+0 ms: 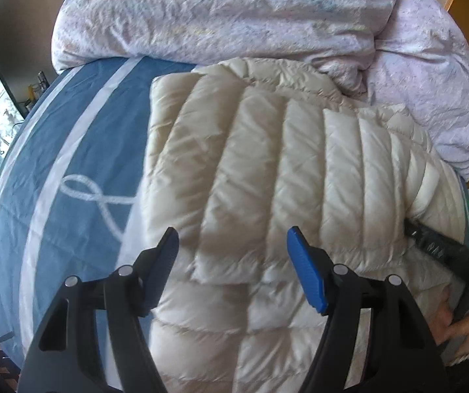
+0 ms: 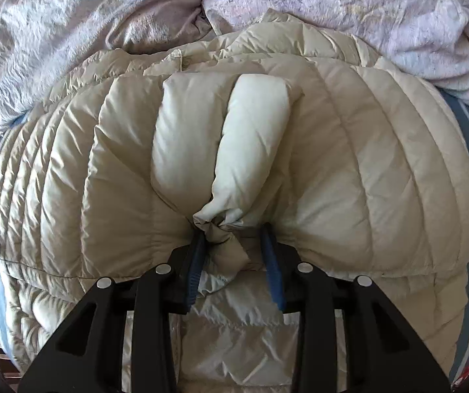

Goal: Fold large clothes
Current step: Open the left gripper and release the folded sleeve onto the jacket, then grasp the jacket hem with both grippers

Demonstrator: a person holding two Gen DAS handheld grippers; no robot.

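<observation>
The right gripper [image 2: 233, 249] has a bunched fold of the cream padded jacket [image 2: 349, 163] between its half-open jaws, probably to draw that part over. The left gripper [image 1: 233, 262] hovers wide open and empty above the jacket's near edge. The jacket lies on a blue sheet [image 1: 70, 150], a rumpled quilt [image 1: 221, 13] beyond. Whether the pads actually pinch is unclear; the jacket's near hem is cut off.

Left gripper [image 1: 233, 245] jaws apart, empty; right gripper [image 2: 233, 239] pinching bunched fabric, both angled down
</observation>
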